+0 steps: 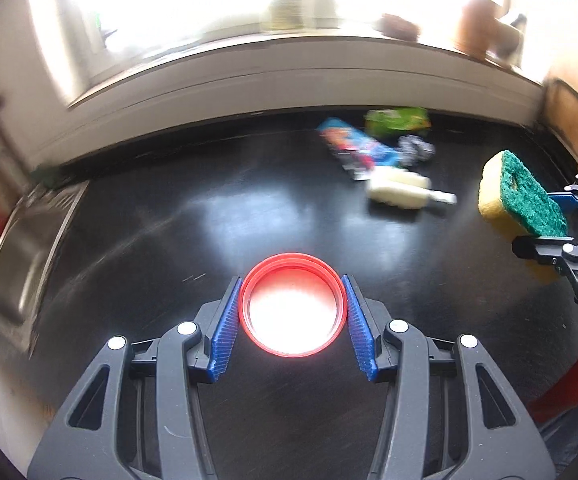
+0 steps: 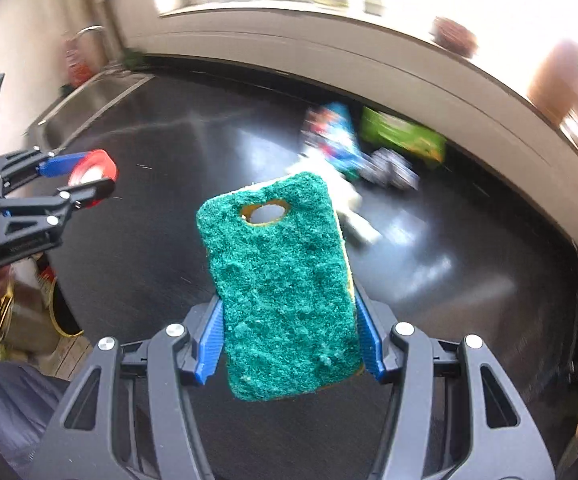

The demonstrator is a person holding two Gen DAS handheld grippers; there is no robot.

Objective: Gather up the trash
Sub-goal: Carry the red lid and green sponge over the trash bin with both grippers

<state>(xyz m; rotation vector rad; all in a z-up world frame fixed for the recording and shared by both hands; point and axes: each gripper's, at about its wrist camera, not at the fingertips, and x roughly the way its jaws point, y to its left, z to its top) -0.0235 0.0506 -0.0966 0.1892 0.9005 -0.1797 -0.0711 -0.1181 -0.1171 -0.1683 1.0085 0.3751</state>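
Two grabs in hand: left gripper [image 1: 293,316] clamped on red lid [image 1: 293,310], right gripper [image 2: 289,332] clamped on green sponge [image 2: 285,288], both above black counter [image 1: 169,220]. Carry step, prob. Next: find bin, none visible; wrappers [image 1: 363,146] remain near back wall.

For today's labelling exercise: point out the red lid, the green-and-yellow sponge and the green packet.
red lid [image 1: 293,346], left wrist view, on its near rim.
sponge [image 2: 285,280], right wrist view, middle of its green scouring face.
green packet [image 2: 403,136], right wrist view, middle of its printed front.
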